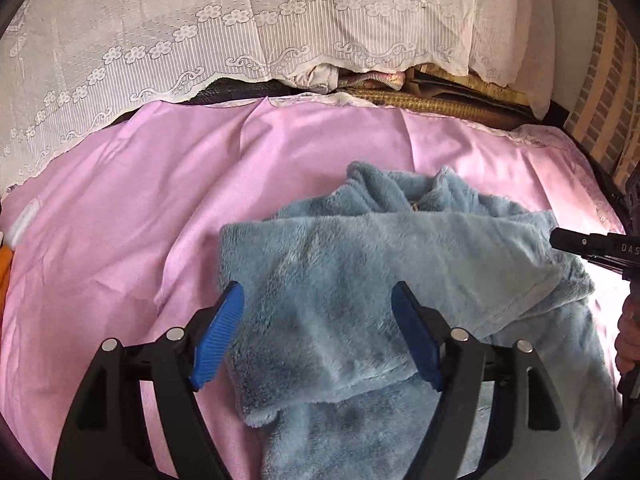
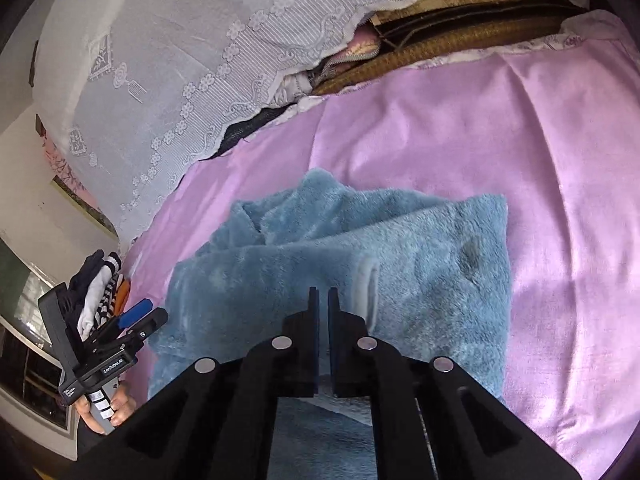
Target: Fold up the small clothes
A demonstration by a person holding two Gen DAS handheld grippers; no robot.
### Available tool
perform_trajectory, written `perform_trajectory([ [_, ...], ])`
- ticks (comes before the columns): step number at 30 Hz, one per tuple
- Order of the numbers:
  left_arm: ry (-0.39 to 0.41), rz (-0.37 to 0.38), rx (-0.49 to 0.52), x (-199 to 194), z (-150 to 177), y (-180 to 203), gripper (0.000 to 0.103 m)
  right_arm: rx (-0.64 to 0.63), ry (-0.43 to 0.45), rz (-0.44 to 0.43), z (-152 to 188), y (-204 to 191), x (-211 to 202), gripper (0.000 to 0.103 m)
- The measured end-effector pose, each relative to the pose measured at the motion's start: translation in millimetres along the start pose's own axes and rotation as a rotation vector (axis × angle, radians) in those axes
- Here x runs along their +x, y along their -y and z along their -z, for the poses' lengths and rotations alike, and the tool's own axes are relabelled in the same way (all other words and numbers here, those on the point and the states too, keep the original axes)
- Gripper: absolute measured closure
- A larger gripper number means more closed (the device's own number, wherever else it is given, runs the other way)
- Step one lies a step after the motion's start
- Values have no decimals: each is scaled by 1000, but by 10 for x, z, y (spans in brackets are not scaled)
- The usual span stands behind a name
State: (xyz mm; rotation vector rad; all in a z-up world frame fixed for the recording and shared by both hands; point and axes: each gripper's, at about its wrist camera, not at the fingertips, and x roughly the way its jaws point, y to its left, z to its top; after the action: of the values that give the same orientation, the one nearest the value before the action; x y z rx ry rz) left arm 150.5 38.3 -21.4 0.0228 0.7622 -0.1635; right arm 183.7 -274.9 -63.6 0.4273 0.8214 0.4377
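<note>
One fluffy blue-grey fleece garment (image 1: 360, 280) is seen, spread on one pink bedsheet (image 1: 120, 200). One white lace curtain (image 1: 160, 32) is counted behind it. Two black two-finger grippers are present, the left gripper (image 1: 318, 336) and the right gripper (image 2: 323, 300). One small heap of striped and dark clothes (image 2: 98, 292) is visible at the bed's edge.

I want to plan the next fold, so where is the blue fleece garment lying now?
The blue fleece garment lies partly folded on the pink sheet, in the lower middle of both wrist views, near the white lace curtain.
</note>
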Motion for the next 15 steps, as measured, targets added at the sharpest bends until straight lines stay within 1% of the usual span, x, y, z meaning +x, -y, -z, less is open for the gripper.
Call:
perform_trajectory([
  [2,-11,-4,13,85,-93,67,29,-13,-19,-5,-66,-89,102,94],
  [4,-40,-12,32,237,-141,131,29,-16,-35,-1,-105,-108,226,93],
  [6,-83,-46,38,433,-117,152,29,10,-57,14,-115,-24,367,87],
  [8,-114,-73,36,618,-54,115,22,29,-77,51,-76,140,475,88],
  [9,-110,-70,29,665,-17,91,17,29,-79,46,-49,219,506,99],
  [10,-101,-60,19,673,4,66,17,39,-77,41,-30,292,515,103],
  [11,-96,-51,13,657,5,51,17,70,-75,9,-30,353,501,103],
  [12,-93,-53,11,630,1,44,17,89,-69,1,-34,369,471,103],
  [13,-82,-58,9,579,5,38,18,82,-44,19,-29,339,405,103],
  [14,-66,-51,2,501,26,37,19,54,-18,40,-19,275,324,100],
  [15,-50,-29,-5,407,51,29,19,21,-2,46,-4,201,246,97],
])
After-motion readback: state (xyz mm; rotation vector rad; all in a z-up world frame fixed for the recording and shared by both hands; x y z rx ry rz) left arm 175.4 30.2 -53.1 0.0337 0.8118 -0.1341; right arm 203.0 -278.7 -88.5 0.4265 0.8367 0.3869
